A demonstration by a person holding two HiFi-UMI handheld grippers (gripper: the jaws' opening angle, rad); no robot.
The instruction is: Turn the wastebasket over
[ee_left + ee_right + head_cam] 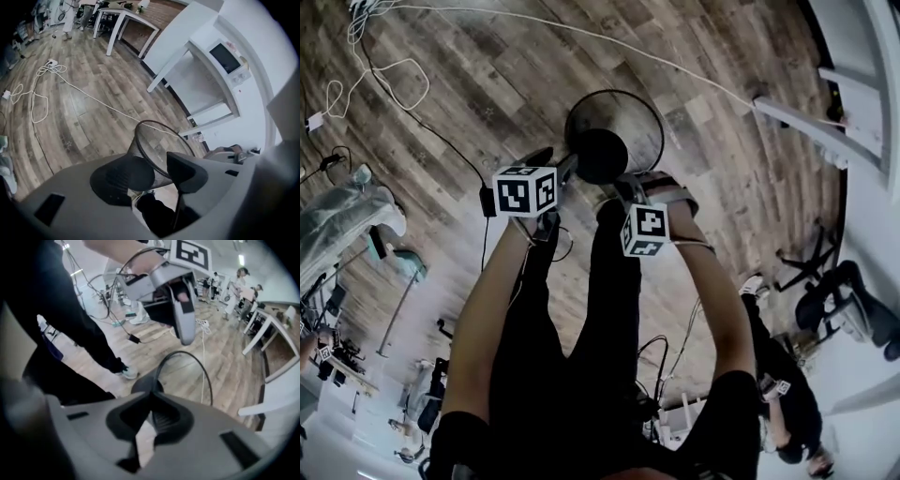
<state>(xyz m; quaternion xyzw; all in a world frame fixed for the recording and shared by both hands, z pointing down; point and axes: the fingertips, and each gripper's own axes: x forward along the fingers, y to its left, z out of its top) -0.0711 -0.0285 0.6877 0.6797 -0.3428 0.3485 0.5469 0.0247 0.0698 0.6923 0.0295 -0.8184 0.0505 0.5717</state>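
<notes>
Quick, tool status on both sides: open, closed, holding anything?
Left tool: closed on the wastebasket, gripping its mesh wall near the rim.
Right tool: closed on the wastebasket's rim.

Head view looks steeply down at the wood floor (516,84); both gripper views ride right up close, looking along their jaws. All three catch the wastebasket (602,155).

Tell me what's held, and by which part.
Both hold the wastebasket: the right gripper pinches its rim, and the left gripper clasps its mesh wall near the base.
</notes>
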